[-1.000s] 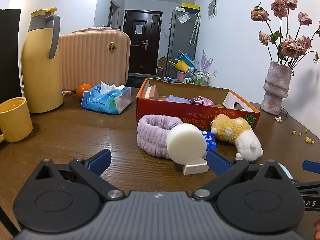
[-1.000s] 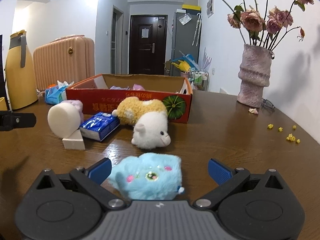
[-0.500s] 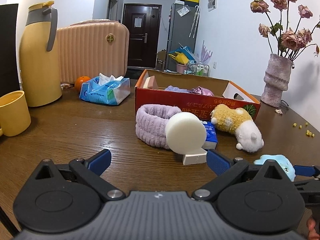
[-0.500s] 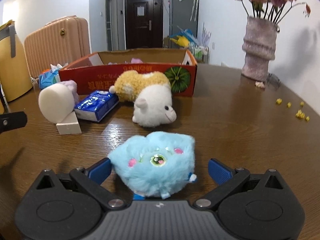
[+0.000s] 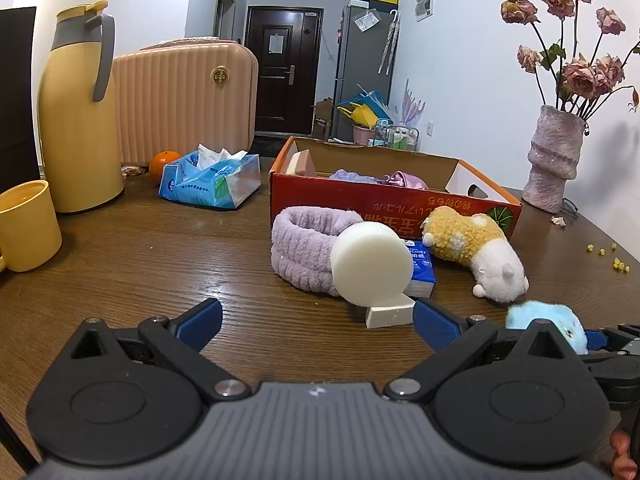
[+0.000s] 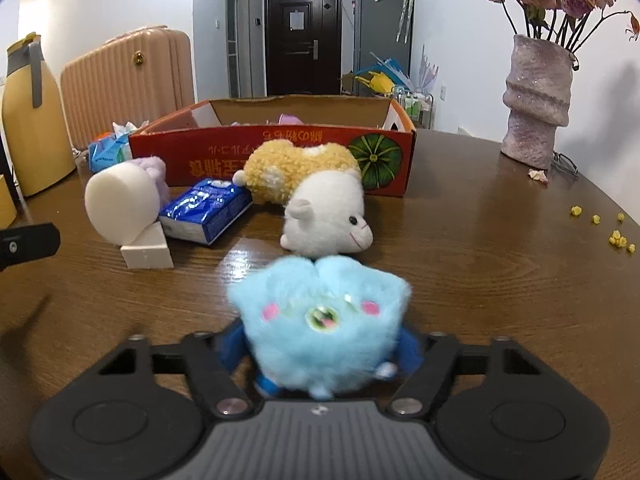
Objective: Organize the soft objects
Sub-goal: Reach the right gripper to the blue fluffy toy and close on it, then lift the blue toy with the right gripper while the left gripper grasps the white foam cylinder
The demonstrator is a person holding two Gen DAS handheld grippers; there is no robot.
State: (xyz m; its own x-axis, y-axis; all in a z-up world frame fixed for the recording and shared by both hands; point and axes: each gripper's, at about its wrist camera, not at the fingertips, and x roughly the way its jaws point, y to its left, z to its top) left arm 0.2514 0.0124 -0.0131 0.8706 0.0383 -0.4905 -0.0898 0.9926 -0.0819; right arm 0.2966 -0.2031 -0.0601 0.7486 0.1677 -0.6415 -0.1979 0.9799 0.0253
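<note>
My right gripper (image 6: 320,352) is shut on a fluffy blue plush (image 6: 320,320), held just above the table; the plush also shows in the left wrist view (image 5: 548,322). My left gripper (image 5: 316,320) is open and empty, low over the table. Ahead lie a yellow-and-white plush animal (image 5: 476,248), a purple headband (image 5: 308,248), a white foam cylinder (image 5: 372,266) on a white wedge (image 5: 390,314), and a blue tissue pack (image 5: 420,272). Behind them stands the red cardboard box (image 5: 392,208) with soft items inside.
A yellow mug (image 5: 26,226), yellow thermos (image 5: 78,108), tissue bag (image 5: 210,180), orange (image 5: 164,162) and pink suitcase (image 5: 184,96) stand at the left back. A vase with dried roses (image 5: 556,156) stands at the right. Yellow crumbs (image 6: 616,232) lie near the right edge.
My right gripper has closed on the blue plush and lifted it slightly. The left gripper has stayed open and shifted only a little.
</note>
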